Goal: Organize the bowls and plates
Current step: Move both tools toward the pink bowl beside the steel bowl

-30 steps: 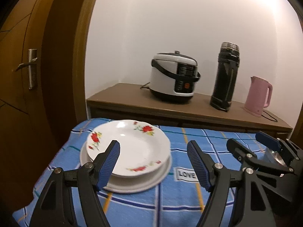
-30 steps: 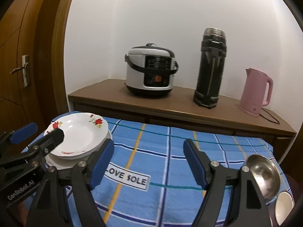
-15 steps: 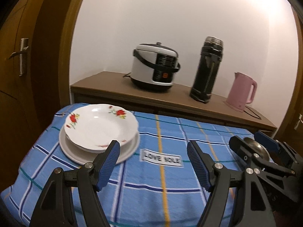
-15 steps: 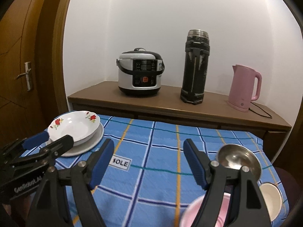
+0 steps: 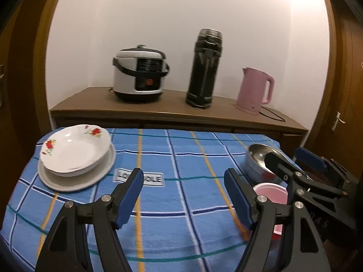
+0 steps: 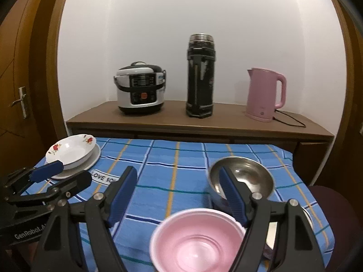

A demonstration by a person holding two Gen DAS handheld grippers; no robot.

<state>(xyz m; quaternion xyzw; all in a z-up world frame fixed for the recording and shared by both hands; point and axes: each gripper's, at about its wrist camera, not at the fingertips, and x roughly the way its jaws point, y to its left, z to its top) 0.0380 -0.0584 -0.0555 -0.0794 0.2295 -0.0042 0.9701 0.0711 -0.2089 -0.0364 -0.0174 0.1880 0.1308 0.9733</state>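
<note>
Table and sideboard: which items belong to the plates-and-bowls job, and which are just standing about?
Job: floral dish on white plate; steel bowl; pink bowl.
Standing about: rice cooker, black flask, pink kettle, sideboard.

Both wrist cams face sideboard (image 5: 172,111) over table (image 6: 188,172); views overlap.

Left gripper (image 5: 183,195) and right gripper (image 6: 178,195): black frames, ribbed blue pads, silver pivot screws. One frame bears white "GenRobot.AI" lettering
</note>
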